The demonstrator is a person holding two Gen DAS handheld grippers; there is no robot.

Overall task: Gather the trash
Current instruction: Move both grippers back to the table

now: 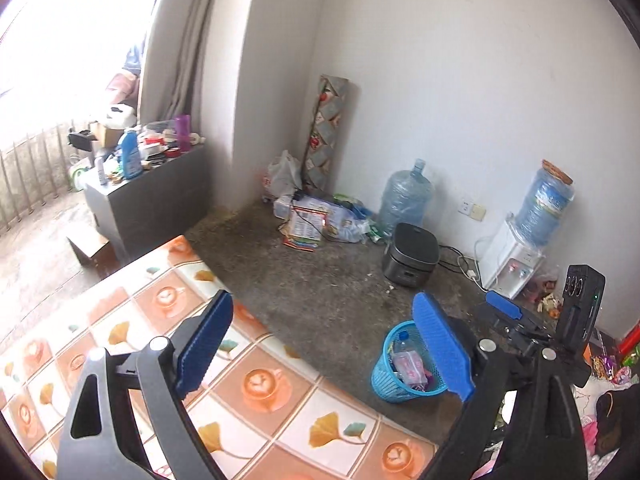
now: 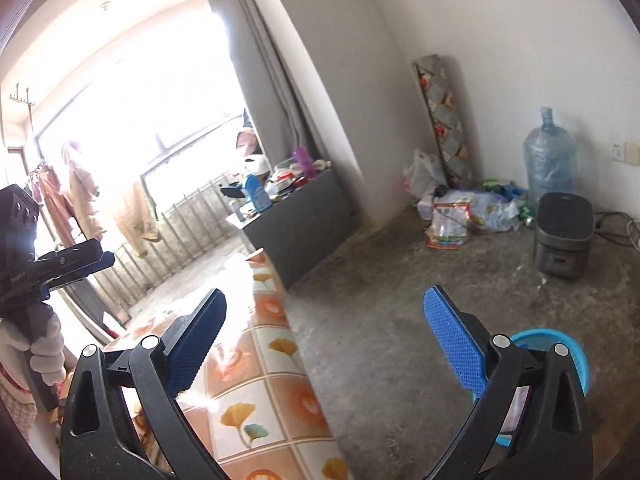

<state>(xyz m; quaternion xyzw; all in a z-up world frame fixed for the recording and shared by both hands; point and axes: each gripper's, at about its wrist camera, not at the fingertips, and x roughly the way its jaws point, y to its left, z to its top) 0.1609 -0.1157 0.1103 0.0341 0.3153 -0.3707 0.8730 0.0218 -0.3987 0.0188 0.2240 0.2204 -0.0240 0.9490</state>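
Gaping wide, left gripper (image 1: 324,344) and right gripper (image 2: 326,344) hold nothing.

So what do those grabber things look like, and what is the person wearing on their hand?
Each grabber is black plastic with two long fingers, silver round pins at the joints, and bright blue bumpy pads on the tips. The left gripper and right gripper look the same. A black box with little round lenses sits on top. The left hand wears a pale grey glove.
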